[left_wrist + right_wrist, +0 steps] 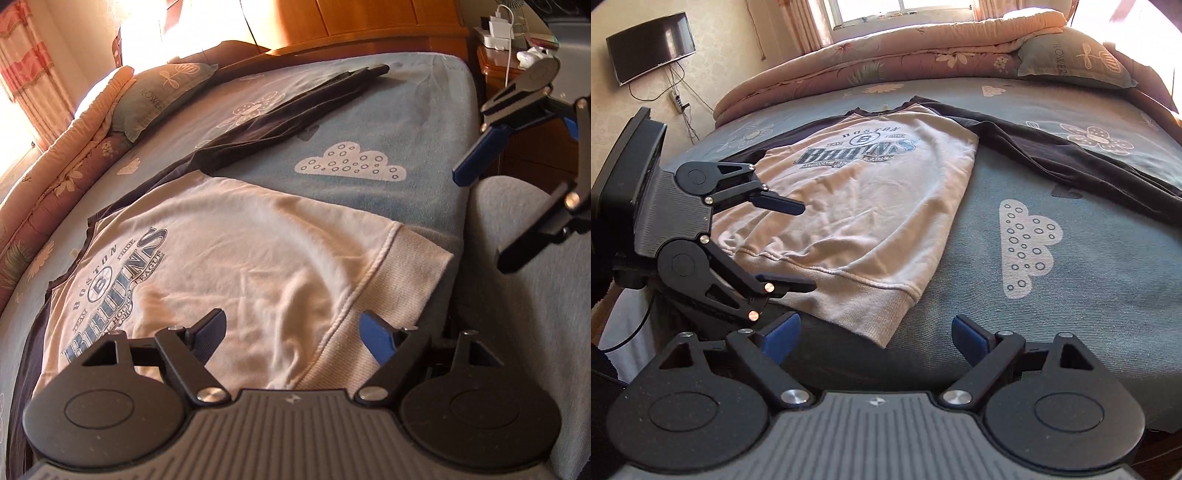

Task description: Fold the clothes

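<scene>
A cream sweatshirt [240,258] with a Boston Bruins print and dark sleeves lies flat on the blue bedspread [369,110]. One dark sleeve [280,114] stretches out across the bed. My left gripper [293,332] is open just above the ribbed hem. It also shows in the right wrist view [809,247], open over the hem's left part. My right gripper [873,332] is open and empty, low near the hem corner [882,325]. It shows in the left wrist view [480,214] off the bed's edge. The sweatshirt [864,206] and sleeve [1071,166] show there too.
A folded quilt [923,51] and a pillow [1071,59] lie along the bed's far side. A wooden headboard [369,22] and a nightstand [502,62] with chargers stand behind. A TV [650,46] hangs on the wall. The bedspread [1071,295] carries a white cloud print [1027,251].
</scene>
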